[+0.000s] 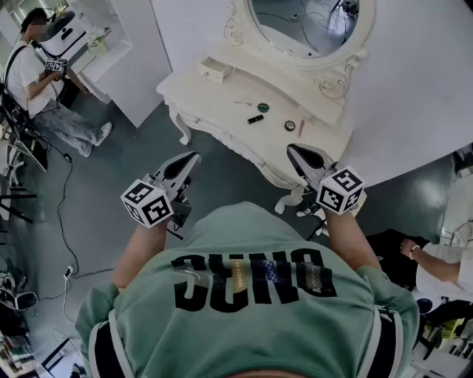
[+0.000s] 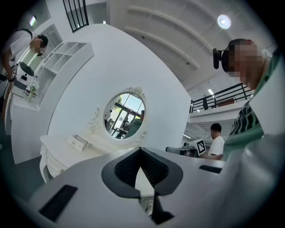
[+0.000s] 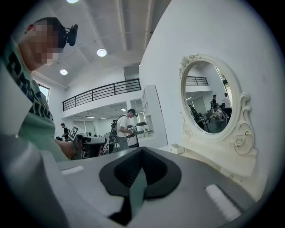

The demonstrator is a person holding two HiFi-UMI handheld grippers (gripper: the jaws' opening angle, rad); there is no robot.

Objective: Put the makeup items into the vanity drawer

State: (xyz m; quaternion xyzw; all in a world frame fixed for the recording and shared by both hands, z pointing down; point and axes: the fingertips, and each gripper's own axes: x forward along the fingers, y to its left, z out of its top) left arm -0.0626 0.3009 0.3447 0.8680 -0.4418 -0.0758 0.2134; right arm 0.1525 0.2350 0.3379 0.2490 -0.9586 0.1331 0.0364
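Note:
A white vanity table (image 1: 199,92) with an oval mirror (image 1: 310,22) stands ahead of me. On its top lie a green round compact (image 1: 263,107), a black lipstick (image 1: 256,118), a small round case (image 1: 290,125), a pink stick (image 1: 301,128) and a thin pencil (image 1: 242,102). A small drawer (image 1: 214,70) on the tabletop stands pulled out. My left gripper (image 1: 194,156) hangs shut and empty short of the table's front edge. My right gripper (image 1: 290,149) is also shut and empty, near the table's front right. Neither touches anything.
A person (image 1: 33,70) stands at a white shelf unit (image 1: 96,40) at the far left. Another person's arm (image 1: 436,262) shows at the right. Cables (image 1: 63,221) run over the grey floor on my left.

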